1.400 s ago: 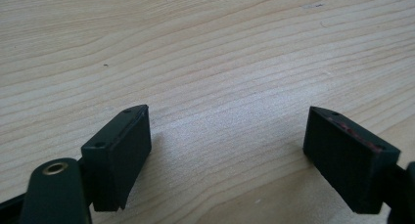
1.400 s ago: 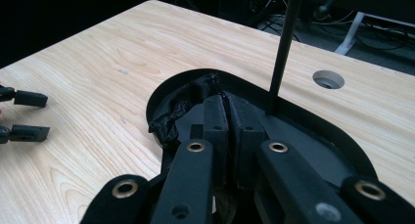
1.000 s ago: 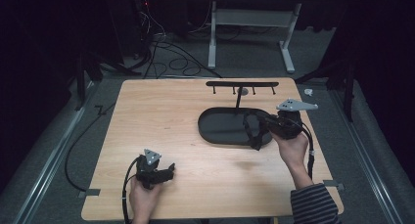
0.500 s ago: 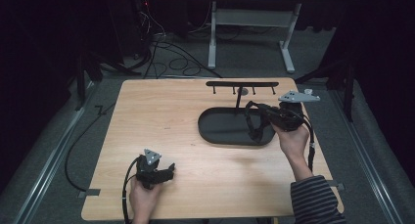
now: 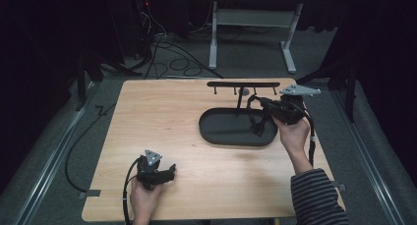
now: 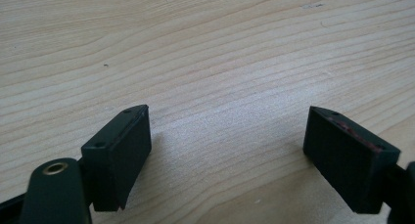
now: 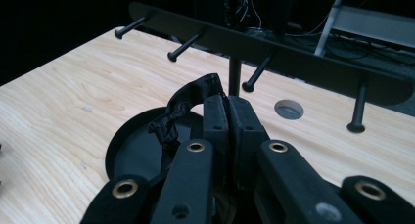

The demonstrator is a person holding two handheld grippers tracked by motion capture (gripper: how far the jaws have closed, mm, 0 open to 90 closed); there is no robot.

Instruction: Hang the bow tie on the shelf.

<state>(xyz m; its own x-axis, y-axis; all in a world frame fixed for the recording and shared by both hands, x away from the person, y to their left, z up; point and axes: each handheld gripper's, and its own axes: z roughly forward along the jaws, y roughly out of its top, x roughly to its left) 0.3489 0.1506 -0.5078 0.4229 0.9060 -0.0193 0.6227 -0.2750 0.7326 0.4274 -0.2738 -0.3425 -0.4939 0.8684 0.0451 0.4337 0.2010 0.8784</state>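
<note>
1. While the right gripper [image 7: 227,117] pinches a black fabric strap [image 7: 183,104] just before the black pegged metal rack [image 7: 274,53], hanging it looks intended.
2. Well apart from the rack, the left gripper [image 6: 227,155] rests spread on the pale wooden counter [image 6: 205,48], seemingly idle.

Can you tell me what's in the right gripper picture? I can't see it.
The right gripper is shut on a black fabric loop, held above a black tray. Behind it, a black rack with pegs stands over the wooden table.

Peg rack [image 5: 243,84] (4 pegs, seemingly) bars the far side above tray [image 5: 216,131].
</note>
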